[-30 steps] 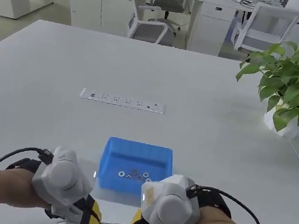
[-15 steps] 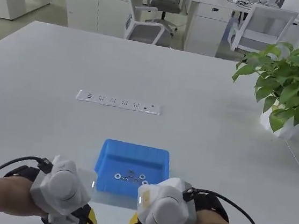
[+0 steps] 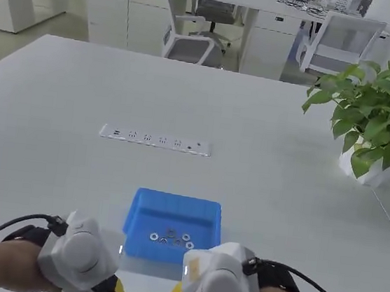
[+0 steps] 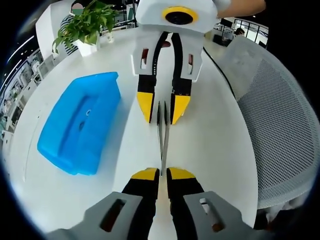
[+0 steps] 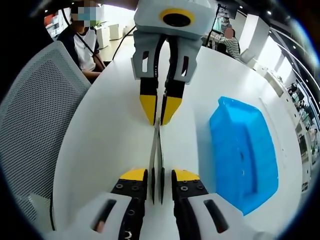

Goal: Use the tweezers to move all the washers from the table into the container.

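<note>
left gripper [image 4: 161, 174] clenched on the converged end of the tweezers [image 4: 162, 135] | right gripper [image 5: 160, 175] facing it, clamped around the two tweezer arms | tweezers span between both grippers, near side of blue container [image 3: 173, 214] on table [image 3: 282, 184] | washers [image 3: 170, 239] clustered inside container | power strip [image 3: 155, 140] on far side

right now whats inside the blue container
A small cluster of washers lies on the blue container floor, near the middle. In the head view the right claw covers its near right corner, so anything there is hidden.
</note>
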Demonstrator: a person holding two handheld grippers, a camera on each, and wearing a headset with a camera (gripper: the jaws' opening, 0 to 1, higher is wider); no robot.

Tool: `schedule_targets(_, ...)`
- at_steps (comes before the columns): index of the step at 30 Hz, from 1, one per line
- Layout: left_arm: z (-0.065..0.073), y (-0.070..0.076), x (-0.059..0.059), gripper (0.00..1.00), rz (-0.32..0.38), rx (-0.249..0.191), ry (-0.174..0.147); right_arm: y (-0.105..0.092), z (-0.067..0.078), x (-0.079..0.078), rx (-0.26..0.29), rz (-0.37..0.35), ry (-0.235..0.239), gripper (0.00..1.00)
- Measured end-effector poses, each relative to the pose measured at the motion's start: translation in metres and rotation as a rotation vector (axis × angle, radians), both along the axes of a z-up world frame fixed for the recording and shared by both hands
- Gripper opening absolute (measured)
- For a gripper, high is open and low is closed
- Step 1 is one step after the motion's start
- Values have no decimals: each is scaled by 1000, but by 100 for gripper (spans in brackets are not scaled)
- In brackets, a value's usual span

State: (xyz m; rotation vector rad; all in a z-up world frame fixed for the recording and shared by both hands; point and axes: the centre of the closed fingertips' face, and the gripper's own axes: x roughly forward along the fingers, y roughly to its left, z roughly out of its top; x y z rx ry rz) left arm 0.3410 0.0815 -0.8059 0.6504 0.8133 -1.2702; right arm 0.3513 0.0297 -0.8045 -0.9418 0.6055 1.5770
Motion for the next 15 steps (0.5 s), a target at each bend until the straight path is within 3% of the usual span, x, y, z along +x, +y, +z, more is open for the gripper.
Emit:
schedule_targets(2,1,2,0,16,9,1,-5,-2,3,2,14,-52,8,24)
schedule_targets(4,5,5,0,22,39,-10,-8,-3,6,2,25,-57,7,25)
schedule_targets(10,21,14,5,32,189,-104,-25,-20,26,14,105,-226,12,35)
schedule_targets(12,28,17,8,36,225,-138,-50,-28,33,19,135,-283,13,39)
schedule_targets(15,39,21,8,40,286,-171,-63,-41,47,30,183,-365,-8,45)
